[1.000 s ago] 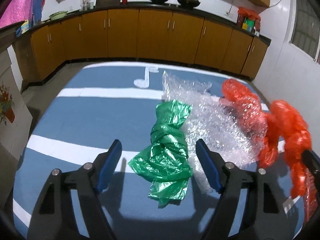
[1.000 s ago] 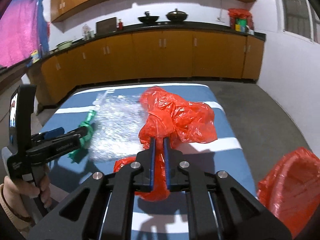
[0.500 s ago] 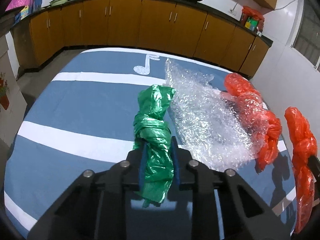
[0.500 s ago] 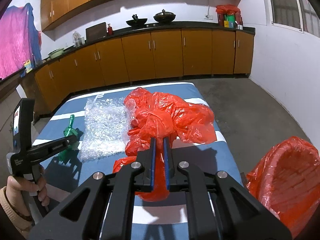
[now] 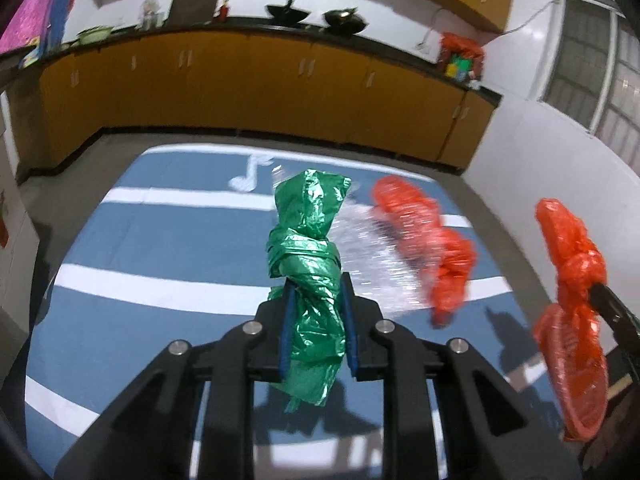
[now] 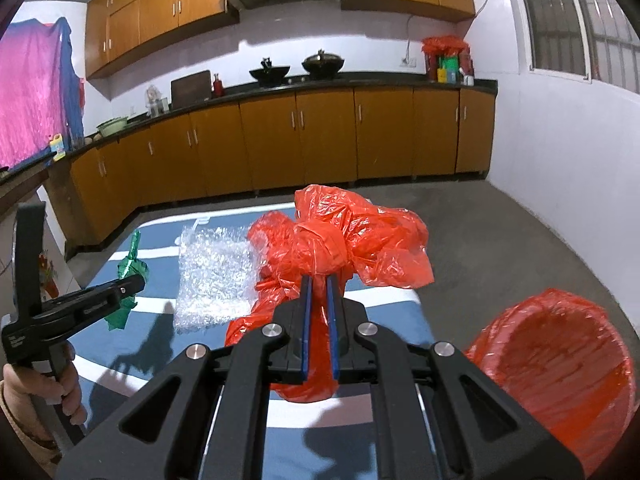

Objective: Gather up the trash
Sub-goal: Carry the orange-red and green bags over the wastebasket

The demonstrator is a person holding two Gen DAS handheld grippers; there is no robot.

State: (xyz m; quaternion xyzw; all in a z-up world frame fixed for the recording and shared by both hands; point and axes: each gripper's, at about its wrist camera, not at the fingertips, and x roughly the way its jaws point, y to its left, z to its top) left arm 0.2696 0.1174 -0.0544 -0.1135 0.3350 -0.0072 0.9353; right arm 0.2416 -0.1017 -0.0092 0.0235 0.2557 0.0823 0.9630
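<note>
My left gripper (image 5: 316,300) is shut on a twisted green plastic bag (image 5: 310,240) and holds it lifted above the blue striped table (image 5: 160,240). It also shows in the right wrist view (image 6: 130,270). My right gripper (image 6: 319,280) is shut on a knotted red plastic bag (image 6: 340,240), held up over the table's right side; this bag shows at the right of the left wrist view (image 5: 572,248). A sheet of bubble wrap (image 6: 214,276) and another red bag (image 5: 428,232) lie on the table.
A bin lined with a red bag (image 6: 560,360) stands on the floor beside the table's right edge. Orange kitchen cabinets (image 6: 320,140) run along the far wall. A bare concrete floor (image 6: 520,232) lies to the right.
My left gripper closed on the green bag and lifted it off the table. My right gripper rose with the red bag, pulling it higher above the table.
</note>
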